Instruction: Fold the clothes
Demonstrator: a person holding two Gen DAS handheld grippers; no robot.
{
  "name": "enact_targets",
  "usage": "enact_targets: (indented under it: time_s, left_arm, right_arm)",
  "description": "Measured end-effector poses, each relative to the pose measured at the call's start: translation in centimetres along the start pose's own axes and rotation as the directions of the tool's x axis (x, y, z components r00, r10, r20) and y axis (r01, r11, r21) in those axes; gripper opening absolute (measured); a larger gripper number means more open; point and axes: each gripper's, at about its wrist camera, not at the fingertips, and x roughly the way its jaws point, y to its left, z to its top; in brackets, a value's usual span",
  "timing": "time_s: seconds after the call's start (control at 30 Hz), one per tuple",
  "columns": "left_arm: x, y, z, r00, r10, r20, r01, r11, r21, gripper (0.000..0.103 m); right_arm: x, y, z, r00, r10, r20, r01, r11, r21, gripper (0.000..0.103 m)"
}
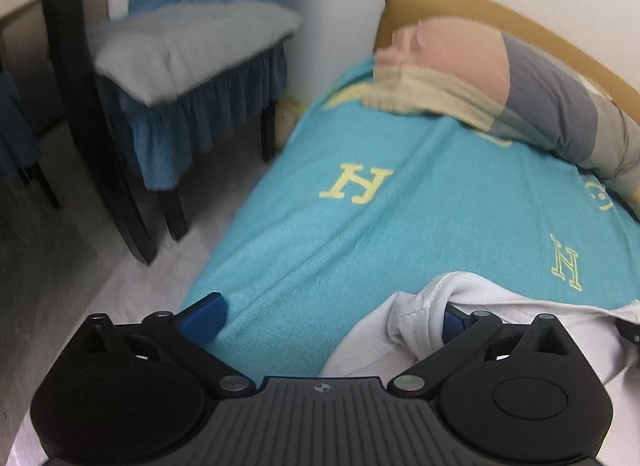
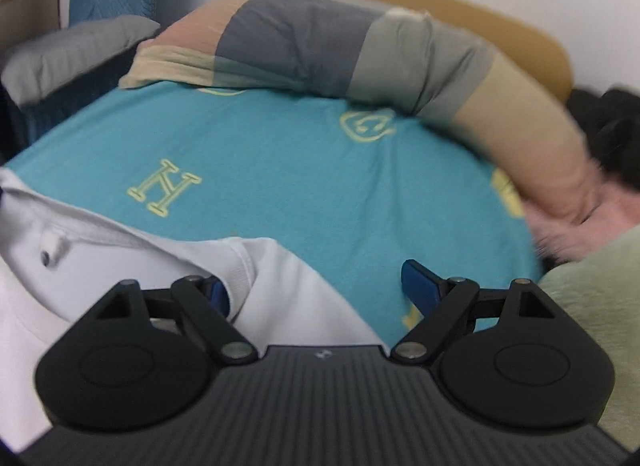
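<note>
White, soft cotton polo shirt lies limp on the turquoise bedspread, at six o'clock. My left tool and right tool gape, clamping nothing. Light, floppy; I'd pinch the ribbed collar.

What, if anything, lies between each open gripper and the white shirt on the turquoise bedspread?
Nothing visible does. The left gripper and right gripper stand open right at the white shirt, each with one blue finger against its fabric. The turquoise bedspread beyond is bare up to the pillow.
</note>
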Motion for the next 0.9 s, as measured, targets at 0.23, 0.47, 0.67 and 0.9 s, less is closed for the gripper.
enact_targets:
  time_s: [0.23,0.47,0.67,0.9]
  left_arm:
    - [-3.8,0.1,1.4,0.997,-0.059,-0.051,0.061,0.997,0.043,0.103]
    - [-10.7,-0.2,-1.1,0.999,-0.046,0.002,0.046,0.994,0.098,0.103]
    - [-20.3,-0.8,-6.3,0.995,-0.005,0.098,-0.008,0.991,0.133,0.103]
    - [-31.8,0.8,-16.9,0.974,-0.096,0.206,0.094,0.995,0.019,0.103]
  right_arm:
    - [-1.8,-0.6,2.6,0.987,0.148,-0.060,-0.141,0.984,0.114,0.085]
    - [-6.4,1.5,2.2,0.987,0.157,-0.023,-0.153,0.980,0.123,0.085]
    - [-16.0,2.4,-0.5,0.986,0.147,0.076,-0.154,0.983,0.101,0.085]
    - [-30.2,3.1,-8.4,0.967,0.172,0.187,-0.196,0.973,0.121,0.085]
